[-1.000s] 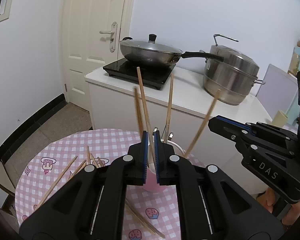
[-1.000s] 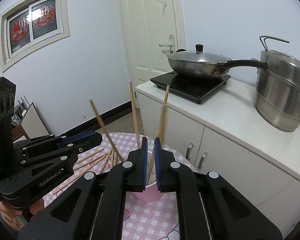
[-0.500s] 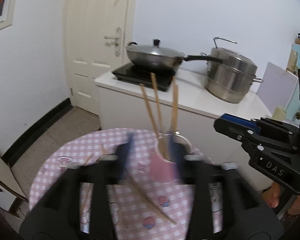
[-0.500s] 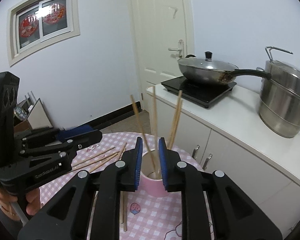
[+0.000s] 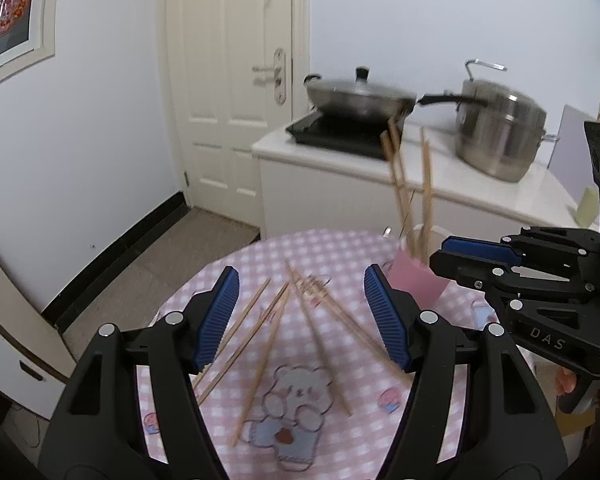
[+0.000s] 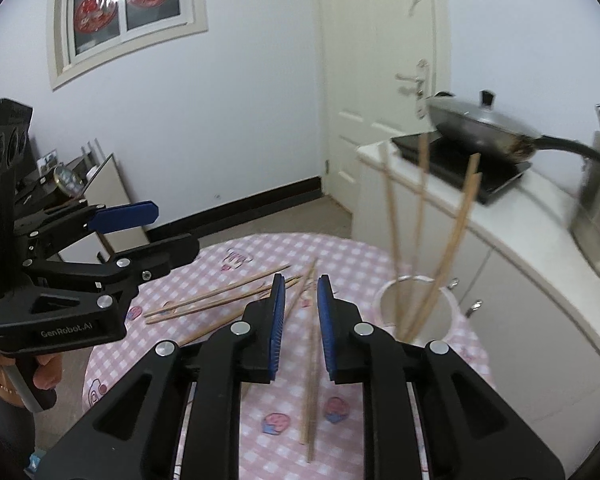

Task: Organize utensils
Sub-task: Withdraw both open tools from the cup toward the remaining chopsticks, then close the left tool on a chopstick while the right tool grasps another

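Pink-checked cloth covers the round tabletop [image 5: 236, 264], where loose chopsticks [image 5: 260, 364] lie at frame centre beside the pink cup [image 5: 416, 280]; light, stiff and slippery, they are best pinched mid-length by the wide-open left gripper [image 5: 300, 316] or the narrowly parted, empty right gripper [image 6: 299, 324].

Loose chopsticks [image 5: 276, 332] crowd tabletop beside pink cup [image 5: 418, 280].

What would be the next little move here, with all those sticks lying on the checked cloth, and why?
Probably lower the left hand-held gripper onto one loose chopstick and close on it. Its jaws stand wide and empty above the chopsticks scattered on the pink tablecloth, while several already stand in the pink cup. The right hand-held gripper, only slightly parted, also holds nothing.
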Demonstrator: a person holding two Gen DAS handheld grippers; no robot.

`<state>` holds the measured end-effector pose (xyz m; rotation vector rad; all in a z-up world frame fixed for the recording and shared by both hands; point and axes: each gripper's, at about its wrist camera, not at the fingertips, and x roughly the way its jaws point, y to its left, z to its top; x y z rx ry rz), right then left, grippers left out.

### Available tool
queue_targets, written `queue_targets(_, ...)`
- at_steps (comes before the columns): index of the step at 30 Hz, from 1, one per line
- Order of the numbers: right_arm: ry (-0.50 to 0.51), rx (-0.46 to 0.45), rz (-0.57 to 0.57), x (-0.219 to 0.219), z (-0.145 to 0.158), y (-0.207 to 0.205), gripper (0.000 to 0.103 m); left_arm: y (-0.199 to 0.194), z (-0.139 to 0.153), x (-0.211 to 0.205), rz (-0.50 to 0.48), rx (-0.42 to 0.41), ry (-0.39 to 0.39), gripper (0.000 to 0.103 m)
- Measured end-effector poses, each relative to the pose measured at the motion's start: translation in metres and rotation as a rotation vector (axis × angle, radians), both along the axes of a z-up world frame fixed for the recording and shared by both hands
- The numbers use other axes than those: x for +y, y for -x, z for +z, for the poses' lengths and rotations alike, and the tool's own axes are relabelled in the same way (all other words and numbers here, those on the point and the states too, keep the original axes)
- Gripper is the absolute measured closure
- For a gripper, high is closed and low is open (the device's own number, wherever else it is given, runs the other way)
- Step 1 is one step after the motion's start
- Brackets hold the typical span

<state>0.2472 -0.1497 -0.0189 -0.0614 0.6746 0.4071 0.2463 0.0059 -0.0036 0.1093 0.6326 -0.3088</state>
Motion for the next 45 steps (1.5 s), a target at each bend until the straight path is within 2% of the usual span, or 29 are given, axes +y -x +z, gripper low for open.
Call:
queue_targets(4,0.014,0.036,0.024,0.019,-0.017,-0.011,0.088,-0.014,-0.023,0.015,0.012,0.067,-0.032,0.038)
queue_targets(10,0.042,0.102,0.044,0.041,-0.044,-0.030,0.088,-0.040,-0.059,0.037,0.031,0.182,-0.025,0.038)
queue_targets(14,0.078,0.145,0.034,0.053,-0.062,-0.049,0.088,-0.064,-0.084,0.040,0.036,0.259,-0.049,0.038)
queue_targets(21,0.181,0.211,-0.004,0.061,-0.091,-0.085,0.088,-0.099,-0.115,0.042,0.057,0.335,-0.072,0.039)
queue_targets(23,0.215,0.229,-0.013,0.062,-0.098,-0.094,0.088,-0.110,-0.122,0.041,0.062,0.355,-0.079,0.049)
queue_targets(25,0.246,0.238,-0.024,0.062,-0.102,-0.103,0.088,-0.121,-0.131,0.040,0.060,0.384,-0.082,0.055)
queue_targets(29,0.309,0.249,-0.046,0.063,-0.109,-0.116,0.088,-0.136,-0.145,0.035,0.060,0.407,-0.111,0.067)
queue_targets(33,0.389,0.279,-0.064,0.065,-0.120,-0.131,0.088,-0.144,-0.152,0.030,0.056,0.415,-0.124,0.067)
queue_targets(45,0.441,0.340,-0.076,0.070,-0.136,-0.147,0.088,-0.159,-0.161,0.027,0.065,0.431,-0.146,0.069)
